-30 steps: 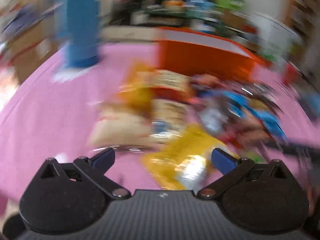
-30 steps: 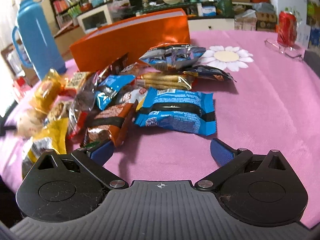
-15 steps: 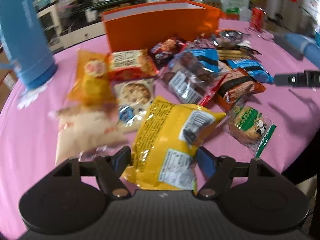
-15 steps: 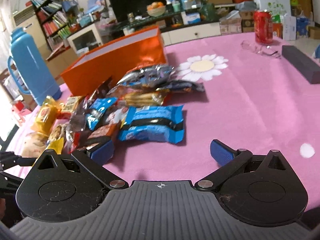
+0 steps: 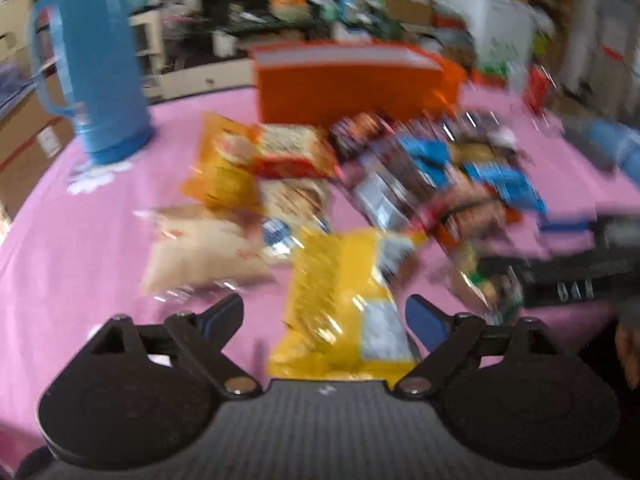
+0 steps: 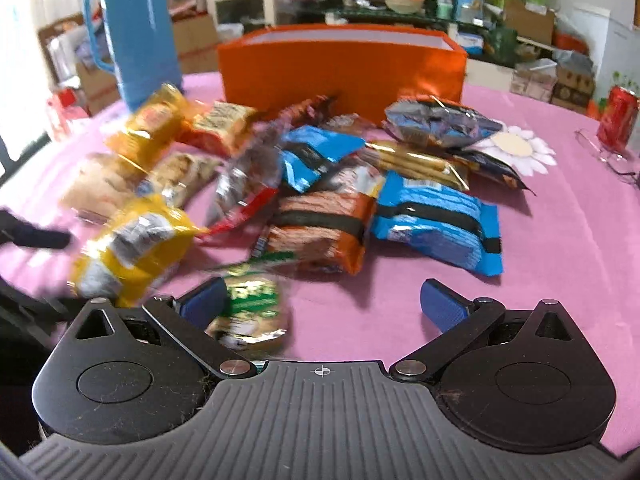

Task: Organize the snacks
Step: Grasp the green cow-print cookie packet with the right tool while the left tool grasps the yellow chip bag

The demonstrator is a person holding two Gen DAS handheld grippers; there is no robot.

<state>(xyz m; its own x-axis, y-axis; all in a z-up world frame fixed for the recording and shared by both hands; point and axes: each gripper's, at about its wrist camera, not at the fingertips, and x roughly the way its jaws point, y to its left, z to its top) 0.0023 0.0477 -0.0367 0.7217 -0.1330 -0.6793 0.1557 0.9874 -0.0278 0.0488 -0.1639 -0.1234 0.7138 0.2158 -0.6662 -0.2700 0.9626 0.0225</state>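
Desk: a round desk point(image 6: 560, 240) under a soft pink cloth with a fine woven nap, printed here and there with white daisies.
Snacks: a loose heap of crinkly foil and plastic packets point(image 6: 320, 184) lies in the middle of the cloth, in front of the box, overlapping one another.
Yellow bag: a glossy yellow bag point(image 5: 344, 296), pillow-shaped and creased, with a white label panel, lies at the near edge of the heap, between the fingers of the left hand-held gripper.
Left hand-held gripper: the left hand-held gripper point(image 5: 324, 316) has matt black arms and blue padded tips; its jaws are opening, set apart on either side of the yellow bag, and the pads do not press on it.
Right hand-held gripper: the right hand-held gripper point(image 6: 324, 304) stands wide apart, low over the cloth; nothing is clamped.
Green packet: a small clear packet with green print point(image 6: 252, 312), a round biscuit showing through it, lies just inside the right gripper's left-hand pad; contact cannot be told.
Blue packets: a flat, ribbed blue wrapper with a black band point(image 6: 440, 228) rests at the right of the heap, beside an orange-brown one point(image 6: 320, 232) of the same shape.
Box: a smooth orange box point(image 6: 340, 68), oblong, open at the top and white inside, stands upright behind the snacks.
Flask: a tall blue plastic flask point(image 6: 136, 28) with a loop handle stands to the left of the box.
Can: a red can point(image 6: 616, 116) stands at the far right edge.
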